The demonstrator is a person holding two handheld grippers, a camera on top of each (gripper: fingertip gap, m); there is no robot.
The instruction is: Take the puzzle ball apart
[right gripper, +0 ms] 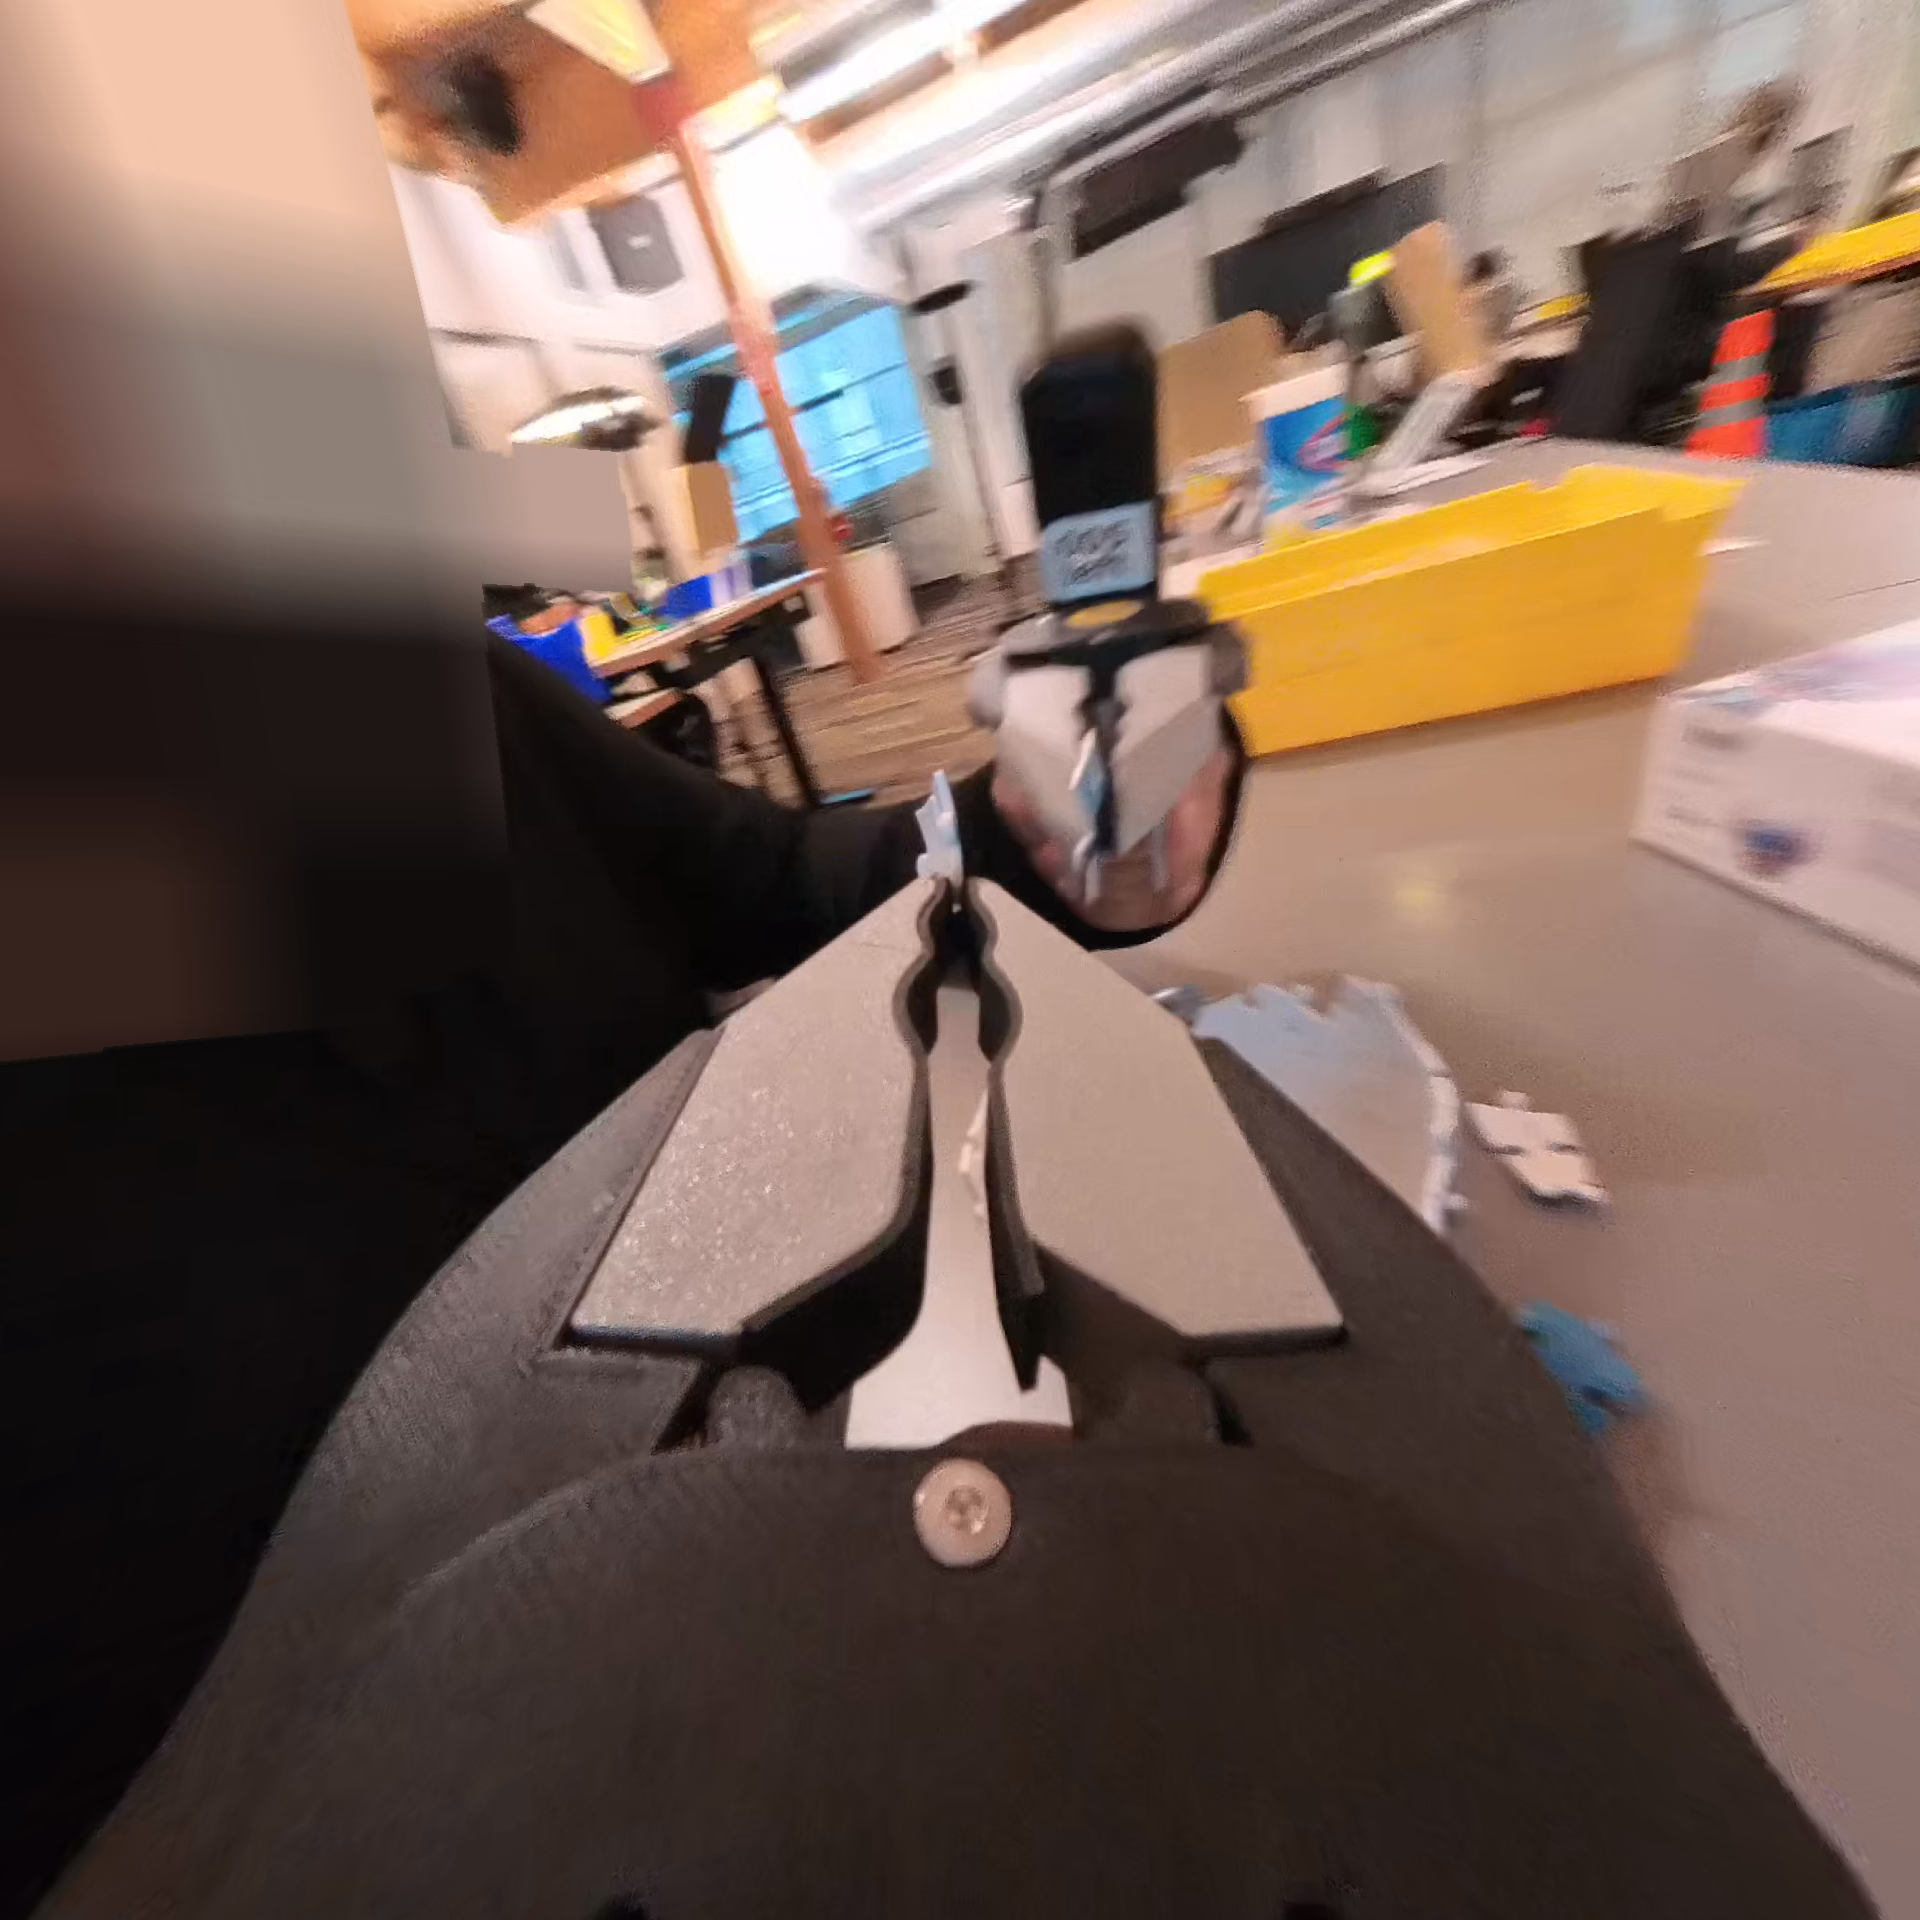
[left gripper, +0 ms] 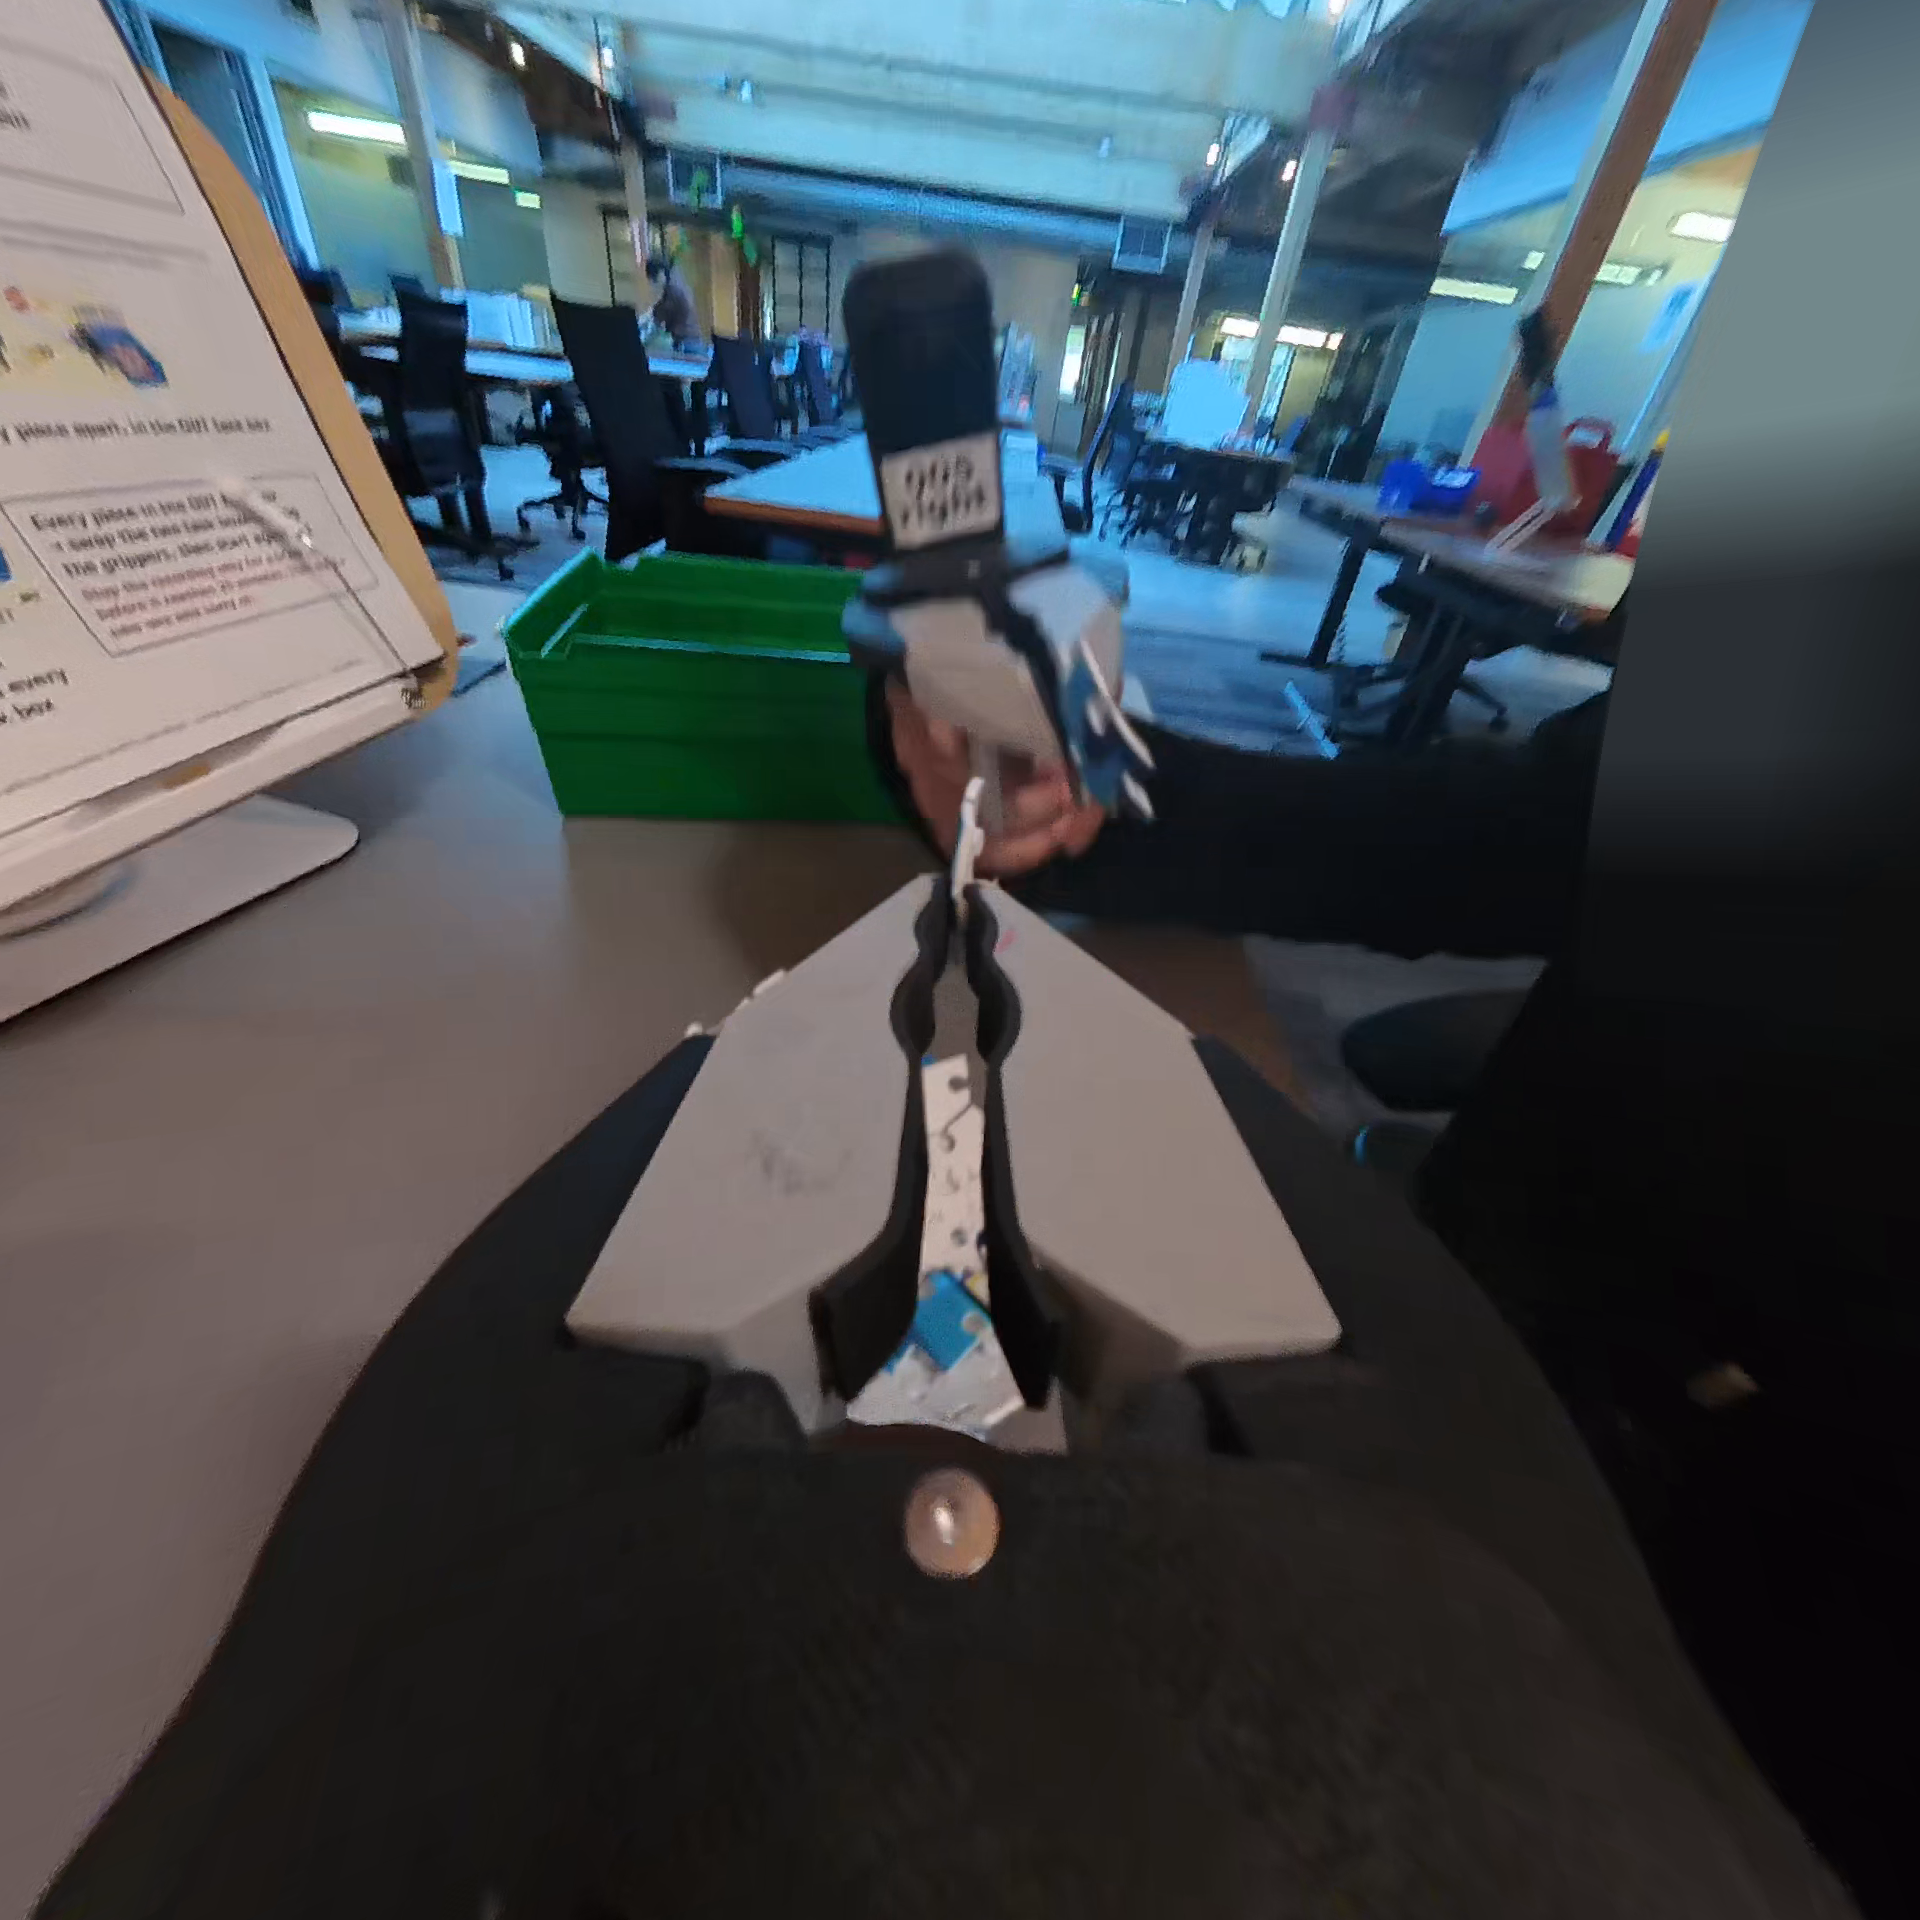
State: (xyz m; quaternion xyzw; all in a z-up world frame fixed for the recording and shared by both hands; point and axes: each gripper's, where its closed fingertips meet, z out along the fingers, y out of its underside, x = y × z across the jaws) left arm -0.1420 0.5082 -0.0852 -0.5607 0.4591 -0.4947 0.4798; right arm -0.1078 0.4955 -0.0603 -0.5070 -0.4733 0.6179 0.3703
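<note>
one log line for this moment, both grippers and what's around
left gripper: shut on white puzzle piece | right gripper: shut on pale puzzle piece | nearby: green bin, yellow bin, loose pieces

A thin white puzzle piece (left gripper: 968, 831) stands edge-on, pinched in the left hand-held gripper (left gripper: 958, 896) — another pale puzzle piece (right gripper: 940, 831) juts from the right hand-held gripper (right gripper: 954, 896).
</note>
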